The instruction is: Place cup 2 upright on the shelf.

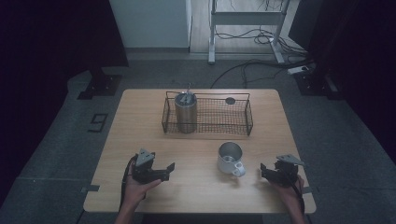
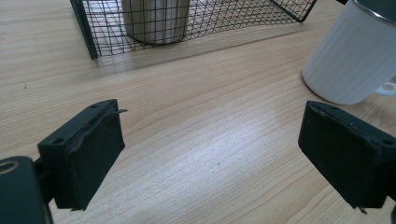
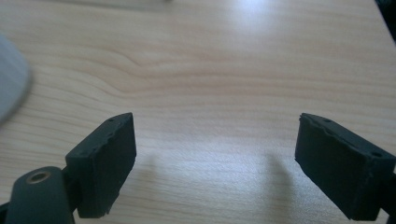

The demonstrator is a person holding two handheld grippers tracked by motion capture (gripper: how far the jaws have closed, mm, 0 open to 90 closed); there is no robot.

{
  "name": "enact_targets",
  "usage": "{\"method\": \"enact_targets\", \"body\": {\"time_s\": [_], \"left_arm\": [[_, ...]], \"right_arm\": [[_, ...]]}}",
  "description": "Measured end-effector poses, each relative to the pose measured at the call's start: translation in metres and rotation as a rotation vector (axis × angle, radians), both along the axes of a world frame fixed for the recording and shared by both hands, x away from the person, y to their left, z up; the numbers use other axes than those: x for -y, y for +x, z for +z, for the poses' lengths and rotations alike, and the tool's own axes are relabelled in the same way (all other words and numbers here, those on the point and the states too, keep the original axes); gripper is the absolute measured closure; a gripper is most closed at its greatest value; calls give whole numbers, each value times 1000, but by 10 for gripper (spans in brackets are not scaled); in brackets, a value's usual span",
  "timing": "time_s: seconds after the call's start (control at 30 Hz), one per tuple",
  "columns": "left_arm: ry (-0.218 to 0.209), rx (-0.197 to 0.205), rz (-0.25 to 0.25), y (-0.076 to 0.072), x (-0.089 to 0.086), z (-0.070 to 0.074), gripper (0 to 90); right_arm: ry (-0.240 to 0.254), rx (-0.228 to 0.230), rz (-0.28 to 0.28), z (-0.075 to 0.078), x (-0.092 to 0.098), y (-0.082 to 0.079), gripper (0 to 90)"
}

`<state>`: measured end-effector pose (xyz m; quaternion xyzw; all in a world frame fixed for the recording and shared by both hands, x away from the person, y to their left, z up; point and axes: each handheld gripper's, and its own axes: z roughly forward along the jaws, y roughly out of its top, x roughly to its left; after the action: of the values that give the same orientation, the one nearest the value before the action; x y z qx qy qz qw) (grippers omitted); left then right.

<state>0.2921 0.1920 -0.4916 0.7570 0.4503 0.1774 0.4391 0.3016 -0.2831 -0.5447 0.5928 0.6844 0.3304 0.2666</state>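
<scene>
Our right tongs (image 3: 215, 163) stand spread wide over bare bench (image 3: 210, 70) (pale wood grain), nothing between them; a blurred white mug (image 3: 10, 79) edges in at left.

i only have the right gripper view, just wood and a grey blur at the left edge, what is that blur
Observer: It is the white mug, standing upright on the table between the two hand-held grippers.
Operator: which way is its handle
Observer: In the high view the handle points toward the person's side of the table, slightly toward the right hand-held gripper.
Operator: anything else on the table
Observer: A black wire basket stands on the far half, with a metal canister upright at its left end.
Operator: what's the other hand doing
Observer: The left hand-held gripper is open, apart from the mug, jaws toward it.
</scene>
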Motion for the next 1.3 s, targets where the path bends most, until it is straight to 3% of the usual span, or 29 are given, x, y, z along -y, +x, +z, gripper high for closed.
{"method": "enact_targets", "body": {"time_s": [0.17,0.23,1.0,1.07,1.3], "left_arm": [[4,1,-11,-1,1,1,68],[4,-8,-11,0,1,-1,68],[29,-23,-30,0,7,-6,69],[31,-29,-29,0,8,-8,69],[41,-37,-41,-1,13,-10,69]], "right_arm": [[44,20,22,10,-2,-5,128],[95,36,43,19,-6,-10,129],[185,150,138,64,-24,-33,137],[191,178,154,70,-29,-37,138],[193,196,213,80,-47,-45,139]]}}
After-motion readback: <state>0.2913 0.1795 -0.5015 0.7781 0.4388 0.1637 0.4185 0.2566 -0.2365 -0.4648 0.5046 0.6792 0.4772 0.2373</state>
